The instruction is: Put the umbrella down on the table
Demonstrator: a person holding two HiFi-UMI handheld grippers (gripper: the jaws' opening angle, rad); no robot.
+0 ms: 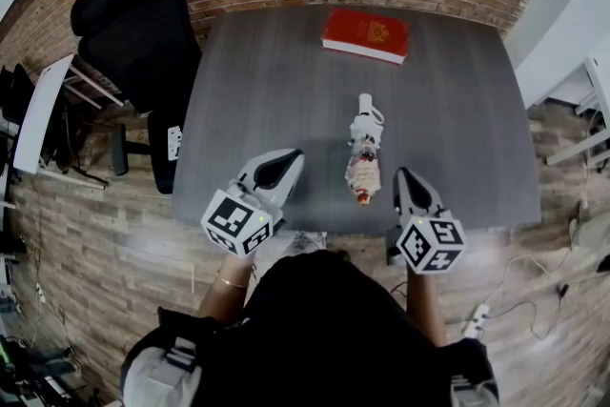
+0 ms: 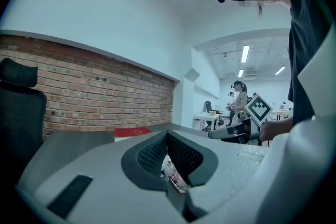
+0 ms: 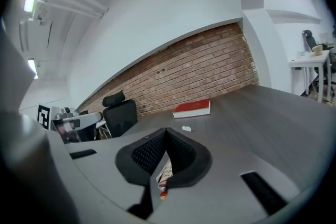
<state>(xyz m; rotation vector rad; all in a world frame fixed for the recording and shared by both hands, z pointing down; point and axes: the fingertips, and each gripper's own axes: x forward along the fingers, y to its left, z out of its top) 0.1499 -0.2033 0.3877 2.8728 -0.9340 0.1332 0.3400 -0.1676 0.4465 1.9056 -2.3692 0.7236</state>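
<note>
Umbrella (image 1: 364, 148) lying flat on the grey table (image 1: 267, 91), centre of frame, clear of both tongs.
Each gripper view shows only a sliver of it below the meeting pads; the jaw bodies mask the rest. In the head view it lies between the left gripper (image 1: 292, 159) and the right gripper (image 1: 405, 174), nearer the right, touching neither. Both pairs of jaws are closed on nothing. A red book (image 1: 366, 34) sits beyond, upper centre.
</note>
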